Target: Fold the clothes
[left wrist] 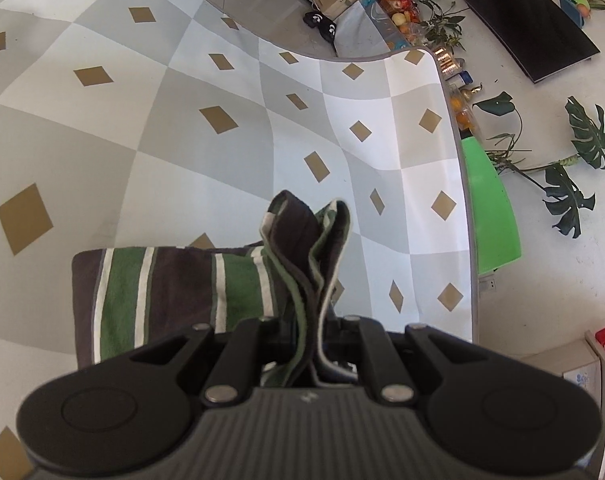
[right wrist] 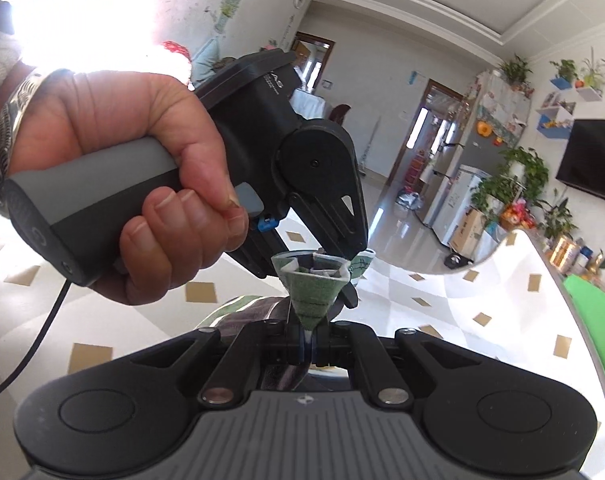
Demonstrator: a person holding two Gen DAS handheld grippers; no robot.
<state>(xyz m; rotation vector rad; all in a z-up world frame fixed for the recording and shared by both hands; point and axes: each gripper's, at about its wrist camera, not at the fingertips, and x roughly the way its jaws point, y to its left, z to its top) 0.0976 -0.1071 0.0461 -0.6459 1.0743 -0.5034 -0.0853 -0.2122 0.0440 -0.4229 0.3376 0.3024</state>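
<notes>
A striped garment point(left wrist: 162, 292) in green, white and dark brown lies folded on the checkered tablecloth point(left wrist: 206, 120). My left gripper point(left wrist: 308, 344) is shut on a bunched edge of it that stands up between the fingers. In the right wrist view my right gripper point(right wrist: 308, 340) is shut on a green corner of the striped garment point(right wrist: 312, 292). Just above it a hand point(right wrist: 142, 184) holds the left gripper's grey handle, and that gripper point(right wrist: 344, 256) pinches the same cloth. The rest of the garment droops below, mostly hidden.
The table's right edge point(left wrist: 466, 208) curves beside a green chair point(left wrist: 490, 208). Potted plants point(left wrist: 574, 160), a dark TV screen point(left wrist: 530, 24), boxes and fruit stand past it. A cable point(right wrist: 34, 344) hangs from the handle.
</notes>
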